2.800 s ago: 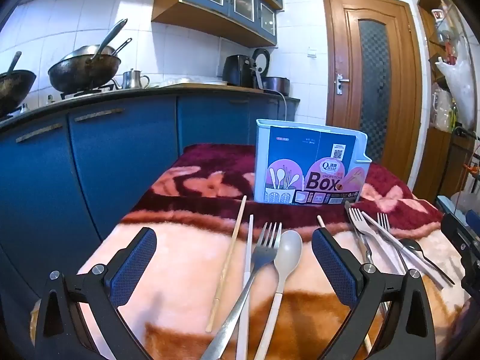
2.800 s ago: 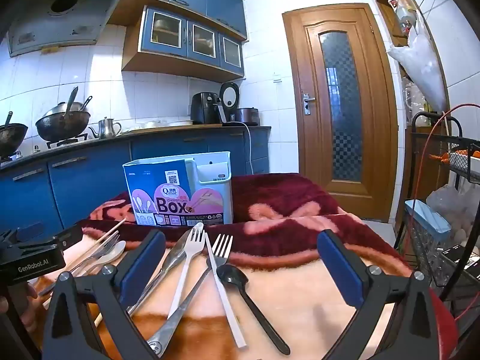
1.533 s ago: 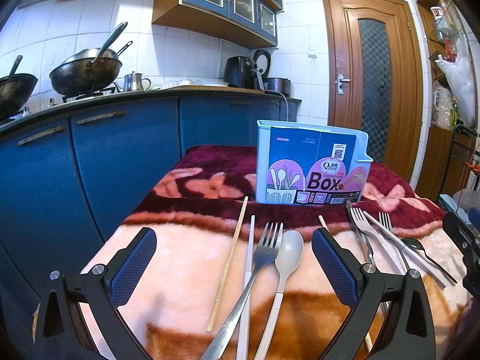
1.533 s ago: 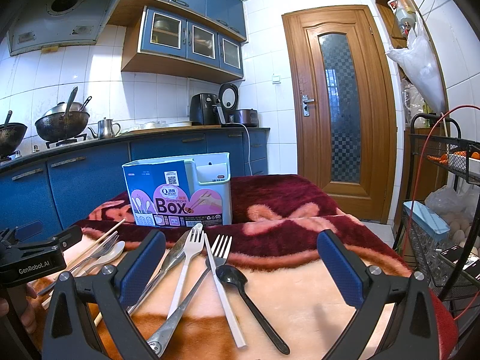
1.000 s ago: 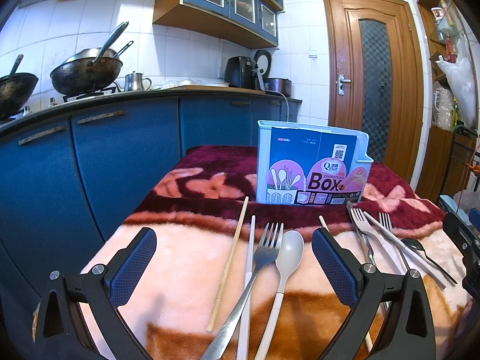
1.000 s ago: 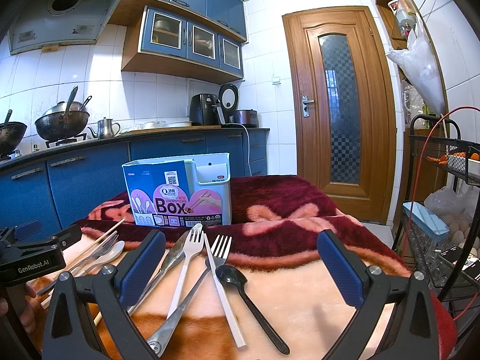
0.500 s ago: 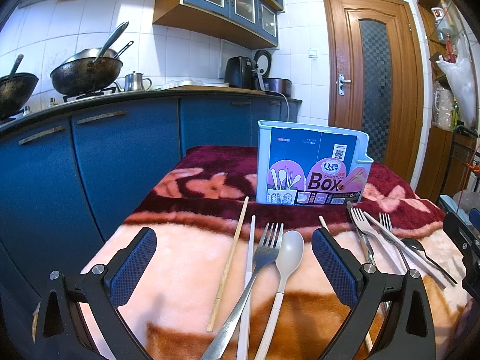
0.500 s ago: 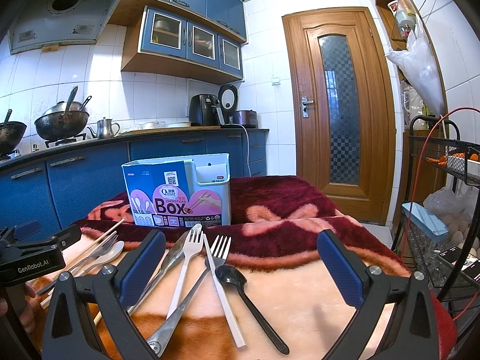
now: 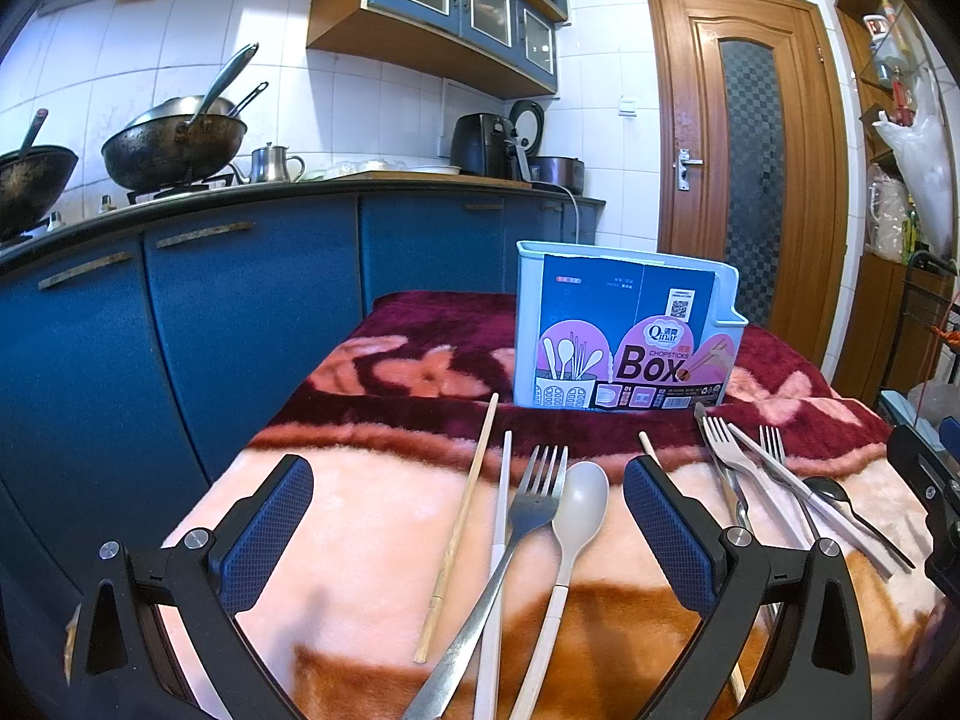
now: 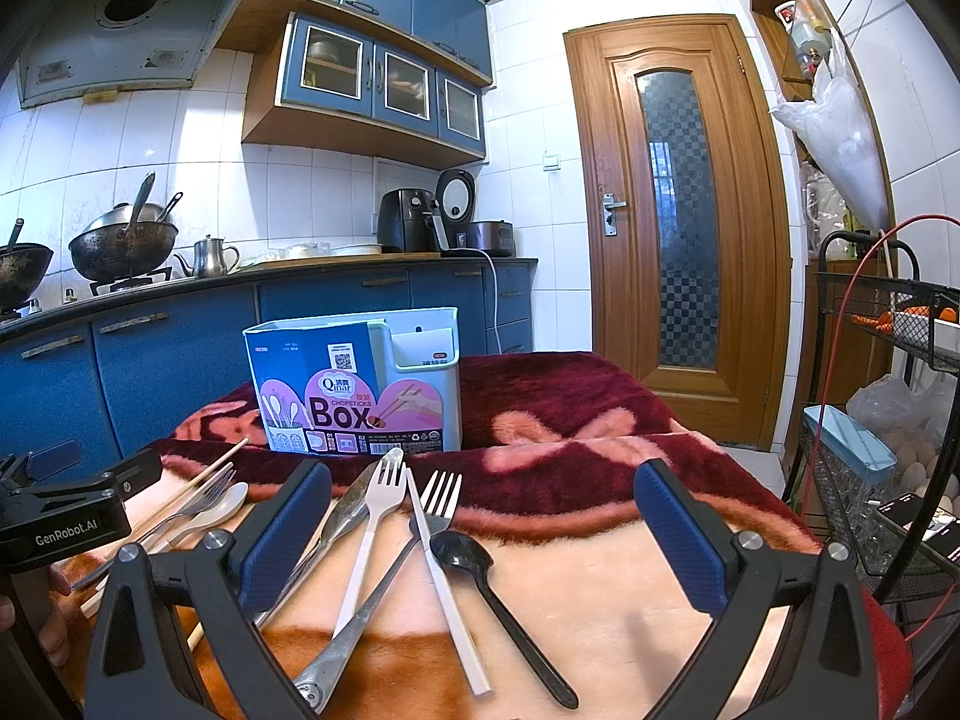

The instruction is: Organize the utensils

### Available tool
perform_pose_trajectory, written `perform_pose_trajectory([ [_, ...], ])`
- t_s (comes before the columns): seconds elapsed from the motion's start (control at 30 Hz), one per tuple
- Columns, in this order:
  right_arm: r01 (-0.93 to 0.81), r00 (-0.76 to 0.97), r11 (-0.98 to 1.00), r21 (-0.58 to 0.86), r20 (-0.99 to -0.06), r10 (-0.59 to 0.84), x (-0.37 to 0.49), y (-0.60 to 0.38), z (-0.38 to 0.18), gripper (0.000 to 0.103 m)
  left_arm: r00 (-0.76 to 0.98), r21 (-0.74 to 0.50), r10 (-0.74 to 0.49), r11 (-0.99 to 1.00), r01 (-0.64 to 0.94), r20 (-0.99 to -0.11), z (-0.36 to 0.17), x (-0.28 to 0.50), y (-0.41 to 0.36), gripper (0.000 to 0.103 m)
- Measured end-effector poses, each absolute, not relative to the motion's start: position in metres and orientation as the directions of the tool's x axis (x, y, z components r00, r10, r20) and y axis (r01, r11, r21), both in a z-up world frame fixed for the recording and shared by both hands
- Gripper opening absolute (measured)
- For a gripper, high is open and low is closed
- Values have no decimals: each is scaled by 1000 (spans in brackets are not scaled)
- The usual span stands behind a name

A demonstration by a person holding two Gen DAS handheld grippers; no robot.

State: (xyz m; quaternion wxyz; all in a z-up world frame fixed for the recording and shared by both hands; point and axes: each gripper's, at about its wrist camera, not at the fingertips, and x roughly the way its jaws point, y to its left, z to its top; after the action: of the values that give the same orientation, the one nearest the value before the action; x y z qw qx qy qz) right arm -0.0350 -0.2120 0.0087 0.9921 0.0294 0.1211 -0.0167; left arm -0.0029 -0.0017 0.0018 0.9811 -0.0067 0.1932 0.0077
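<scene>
A light blue utensil box (image 9: 624, 324) with a "Box" label stands upright on the blanket-covered table; it also shows in the right wrist view (image 10: 360, 384). My left gripper (image 9: 468, 516) is open and empty above a wooden chopstick (image 9: 462, 516), a white chopstick (image 9: 497, 546), a metal fork (image 9: 516, 534) and a beige spoon (image 9: 570, 522). My right gripper (image 10: 483, 516) is open and empty above a knife (image 10: 336, 522), a white fork (image 10: 369, 528), a metal fork (image 10: 420, 528), a white chopstick (image 10: 444, 576) and a black spoon (image 10: 480, 570).
The table carries a red and pink floral blanket (image 9: 384, 480). Blue kitchen cabinets (image 9: 180, 324) with woks on the stove stand to the left. A wooden door (image 10: 678, 210) is behind. A black wire rack (image 10: 882, 420) stands at the right of the table.
</scene>
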Motion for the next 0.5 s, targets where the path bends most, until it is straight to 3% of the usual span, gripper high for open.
perform_pose_trajectory([
  [0.5, 37, 966, 998, 56, -257, -22, -32, -212, 8, 103, 918, -18, -1, 1000, -6, -397, 3, 0, 5, 103],
])
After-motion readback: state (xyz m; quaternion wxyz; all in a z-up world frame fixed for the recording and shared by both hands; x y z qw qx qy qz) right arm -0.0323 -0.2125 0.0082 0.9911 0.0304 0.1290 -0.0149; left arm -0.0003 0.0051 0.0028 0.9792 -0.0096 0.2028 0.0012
